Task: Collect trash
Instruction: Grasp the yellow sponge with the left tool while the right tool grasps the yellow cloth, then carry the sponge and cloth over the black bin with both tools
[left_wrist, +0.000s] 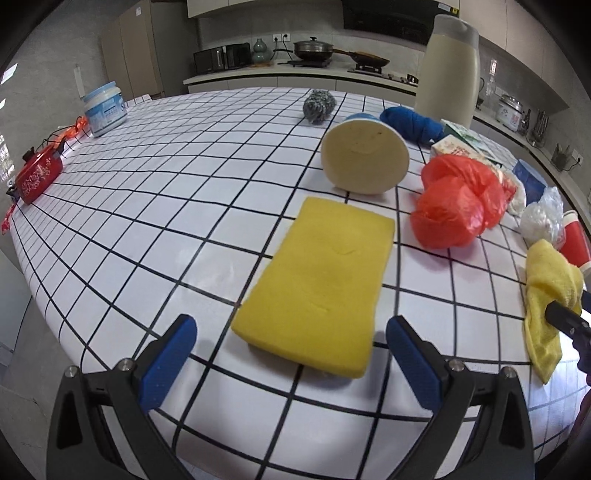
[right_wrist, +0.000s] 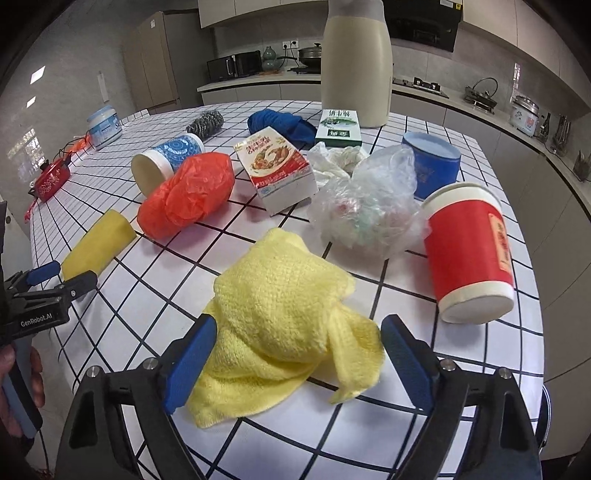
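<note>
Trash sits bunched on the right half of the checked table (left_wrist: 155, 206): a red plastic bag (right_wrist: 188, 194), a food carton (right_wrist: 275, 168), a clear plastic bag (right_wrist: 369, 206), a crumpled white wrapper (right_wrist: 334, 160), a tipped red paper cup (right_wrist: 469, 251) near the table's right edge, and a blue-patterned cup (right_wrist: 166, 158) lying on its side. Behind them stand a green box (right_wrist: 339, 129), a blue tub (right_wrist: 432, 166), a blue cloth (right_wrist: 280, 125), a steel scourer (right_wrist: 206, 123) and a tall cream jug (right_wrist: 356, 62).

Left gripper (left_wrist: 291, 347) hangs just above the near end of a yellow sponge (left_wrist: 317, 284), its blue pads wide apart on either side and not touching it. The sponge lies flat by the near table edge. To its left the cloth-covered surface is bare right out to the far rim, where a white jar (left_wrist: 105, 109) and a small red pot (left_wrist: 37, 177) sit.

Right gripper (right_wrist: 299, 354) straddles a crumpled yellow towel (right_wrist: 284, 332); the left pad sits against the fabric, the right pad is just clear of it, so the jaws are wide and not yet clamped. The towel lies close to the near edge, with the red cup just beside it on the right and the clear bag just behind. A hand (right_wrist: 22, 384) grips the left tool's handle at the left border.
</note>
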